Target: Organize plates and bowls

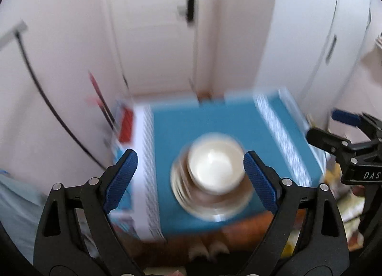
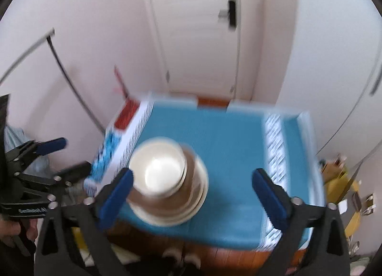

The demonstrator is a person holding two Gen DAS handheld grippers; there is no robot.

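A white bowl (image 1: 216, 165) sits on top of a stack of brown-and-white plates (image 1: 212, 202) on a blue box top (image 1: 214, 121). Both views are blurred. My left gripper (image 1: 189, 178) is open and empty, above the stack with the bowl between its blue pads. My right gripper (image 2: 193, 195) is open and empty; the bowl (image 2: 158, 168) and plates (image 2: 191, 204) lie by its left pad (image 2: 117, 197). The right gripper shows at the left view's right edge (image 1: 346, 137), and the left gripper at the right view's left edge (image 2: 35, 156).
The blue box (image 2: 226, 156) stands on a wooden floor (image 2: 238, 257) in a corner of white walls, before a white door (image 2: 195, 25). A black cable (image 1: 47, 101) hangs at left. Yellow clutter (image 2: 339, 180) lies at right.
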